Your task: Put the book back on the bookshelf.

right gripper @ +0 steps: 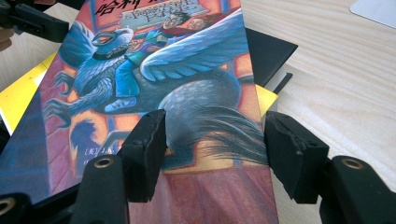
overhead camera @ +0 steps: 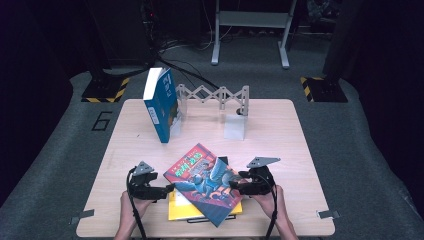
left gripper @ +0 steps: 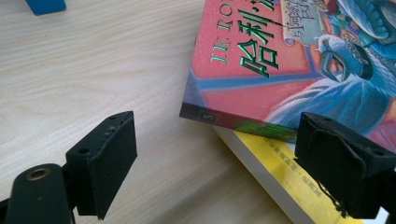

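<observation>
The pale wood-grain worktop (overhead camera: 280, 125) carried a folding metal rack (overhead camera: 215, 95) at its far side, with a tall blue book (overhead camera: 161, 105) leaning upright against the rack's left end. Near the person's edge lay a small stack: a glossy red picture-cover book (overhead camera: 207, 182) skewed on top of a yellow book (overhead camera: 177, 210), with something flat and black (right gripper: 268, 44) peeking out beneath.

The left tool (left gripper: 212, 158) sat at the red book's left corner, jaws spread wide, one over bare wood and the other at the spine of the stack, gripping nothing. The right tool (right gripper: 212, 154) was also spread, straddling the cover's right edge without pinching it.

To lift the top book cleanly, I'd judge each tool should slide one jaw under the thin, slick cover and close on that book alone, leaving the yellow one behind, then raise both sides evenly.
</observation>
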Demonstrator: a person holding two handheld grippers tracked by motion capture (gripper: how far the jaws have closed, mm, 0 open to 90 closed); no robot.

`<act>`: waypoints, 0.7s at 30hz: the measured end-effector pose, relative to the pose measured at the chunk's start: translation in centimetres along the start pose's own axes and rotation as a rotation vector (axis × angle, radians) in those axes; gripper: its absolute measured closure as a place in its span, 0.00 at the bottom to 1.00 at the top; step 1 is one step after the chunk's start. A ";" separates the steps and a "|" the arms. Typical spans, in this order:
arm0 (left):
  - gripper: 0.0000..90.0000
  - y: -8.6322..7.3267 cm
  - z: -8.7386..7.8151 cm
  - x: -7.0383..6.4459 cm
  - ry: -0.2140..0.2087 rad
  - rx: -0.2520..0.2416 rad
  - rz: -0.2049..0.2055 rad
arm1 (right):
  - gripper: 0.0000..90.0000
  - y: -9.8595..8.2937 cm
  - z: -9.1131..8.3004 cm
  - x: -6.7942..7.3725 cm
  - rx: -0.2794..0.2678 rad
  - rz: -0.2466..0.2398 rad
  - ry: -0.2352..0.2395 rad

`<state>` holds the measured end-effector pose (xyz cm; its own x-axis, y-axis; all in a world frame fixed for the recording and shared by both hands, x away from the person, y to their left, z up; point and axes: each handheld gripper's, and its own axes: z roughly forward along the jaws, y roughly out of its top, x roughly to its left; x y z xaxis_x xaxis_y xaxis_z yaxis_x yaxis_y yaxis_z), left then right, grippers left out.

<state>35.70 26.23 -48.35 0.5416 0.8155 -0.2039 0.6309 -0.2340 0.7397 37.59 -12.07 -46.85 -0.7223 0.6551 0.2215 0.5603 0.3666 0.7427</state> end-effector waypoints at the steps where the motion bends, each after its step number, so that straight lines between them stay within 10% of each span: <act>1: 0.14 0.1 0.1 0.0 0.002 -0.003 -0.002 | 0.44 0.0 0.0 0.0 -0.001 -0.003 0.002; 21: 0.14 2.2 2.0 1.3 0.020 0.002 -0.031 | 0.45 -0.3 -0.5 0.4 -0.001 -0.008 -0.021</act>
<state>38.83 25.70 -48.26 0.5109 0.8326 -0.2138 0.6483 -0.2098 0.7319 36.92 -12.23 -46.72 -0.7180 0.6659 0.2024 0.5544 0.3713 0.7448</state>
